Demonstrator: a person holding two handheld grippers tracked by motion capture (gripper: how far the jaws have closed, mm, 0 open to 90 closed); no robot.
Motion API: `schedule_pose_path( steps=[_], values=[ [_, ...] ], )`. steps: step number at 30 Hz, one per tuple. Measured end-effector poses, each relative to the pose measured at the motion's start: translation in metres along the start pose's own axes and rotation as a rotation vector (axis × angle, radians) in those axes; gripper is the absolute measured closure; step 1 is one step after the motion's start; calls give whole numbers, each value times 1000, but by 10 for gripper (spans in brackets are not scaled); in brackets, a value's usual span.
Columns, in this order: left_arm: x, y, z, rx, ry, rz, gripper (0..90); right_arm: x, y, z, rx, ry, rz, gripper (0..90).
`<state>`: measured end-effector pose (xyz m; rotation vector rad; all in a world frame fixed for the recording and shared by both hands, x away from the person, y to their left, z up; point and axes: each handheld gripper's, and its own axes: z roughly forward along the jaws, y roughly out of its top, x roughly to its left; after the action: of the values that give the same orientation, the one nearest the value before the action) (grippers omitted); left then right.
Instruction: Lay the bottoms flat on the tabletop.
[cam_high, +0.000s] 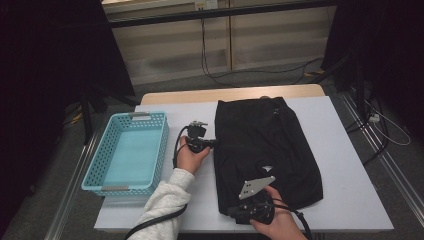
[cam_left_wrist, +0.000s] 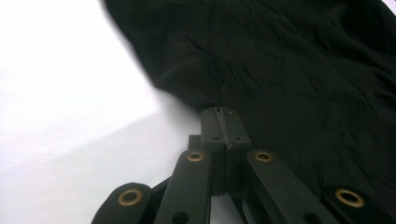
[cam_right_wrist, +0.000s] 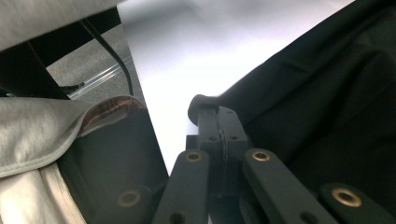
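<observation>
Two claws pinch the black cloth (cam_high: 265, 150): left claw (cam_high: 216, 143) its left edge, right claw (cam_high: 231, 212) its near corner.

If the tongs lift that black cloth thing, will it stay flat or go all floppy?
Probably floppy: the black cloth lies wrinkled and flat on the table. It likely sags between the left tongs and right tongs, which pinch only its edge.

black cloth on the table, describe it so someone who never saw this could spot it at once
On the white table, look right of the light blue perforated basket. The black cloth lies flat there, large and roughly rectangular, with the left gripper pinching its left edge and the right gripper its near corner. It is the table's sole dark, soft thing.
</observation>
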<state>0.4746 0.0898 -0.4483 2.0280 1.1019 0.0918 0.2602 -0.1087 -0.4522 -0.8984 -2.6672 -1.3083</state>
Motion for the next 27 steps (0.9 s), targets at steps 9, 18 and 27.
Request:
schedule_pose_path(
  steps=[9, 18, 27],
  values=[
    [15, 2, -10, 11, 6, -29, 900, 8, 9, 14, -8, 14, -20, 900],
    [19, -8, -13, 33, -1, -45, 816, 21, 19, 38, 8, 50, -51, 820],
    [13, -24, -17, -21, 14, 1, 413, -9, 17, -10, -60, -146, 17, 669]
  ],
)
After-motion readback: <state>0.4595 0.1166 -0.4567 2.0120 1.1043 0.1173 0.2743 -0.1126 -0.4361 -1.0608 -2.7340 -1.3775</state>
